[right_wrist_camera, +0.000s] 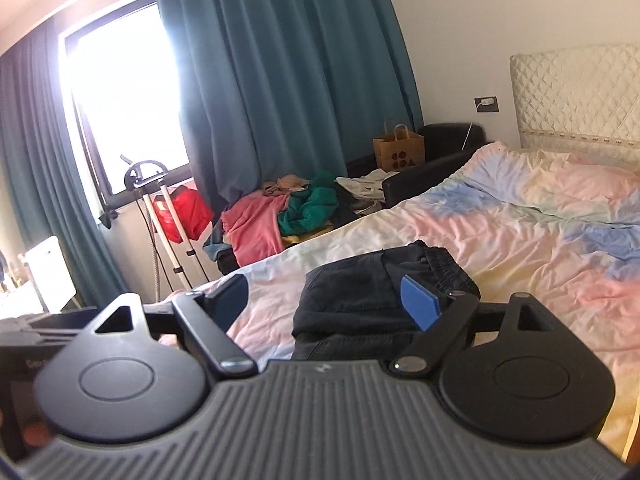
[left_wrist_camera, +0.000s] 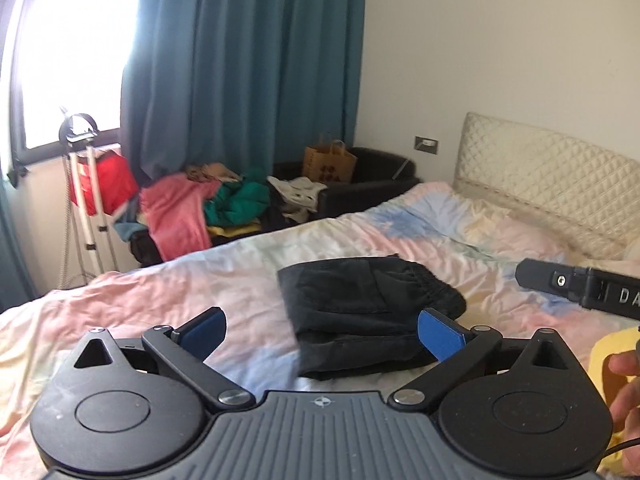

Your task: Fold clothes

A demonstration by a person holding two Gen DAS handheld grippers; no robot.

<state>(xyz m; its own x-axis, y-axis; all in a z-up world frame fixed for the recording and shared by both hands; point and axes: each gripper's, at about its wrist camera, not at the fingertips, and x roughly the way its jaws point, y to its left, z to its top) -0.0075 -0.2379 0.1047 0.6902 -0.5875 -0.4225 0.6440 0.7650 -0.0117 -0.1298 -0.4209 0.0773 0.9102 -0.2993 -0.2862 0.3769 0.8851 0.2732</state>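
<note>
Left gripper [left_wrist_camera: 320,334] at lower centre of its view: blue pads spread wide, nothing between them. Right gripper [right_wrist_camera: 326,304] likewise spread wide and empty in its own view. Folded black garment [left_wrist_camera: 368,304] lies on the pastel bedspread [left_wrist_camera: 160,292], centre frame, just beyond the fingertips of both tools. Unsorted clothes pile [left_wrist_camera: 200,204] sits mid-left, beyond the bed, below the teal curtain [left_wrist_camera: 248,60]. A hand [left_wrist_camera: 628,400] shows at the lower right edge.
</note>
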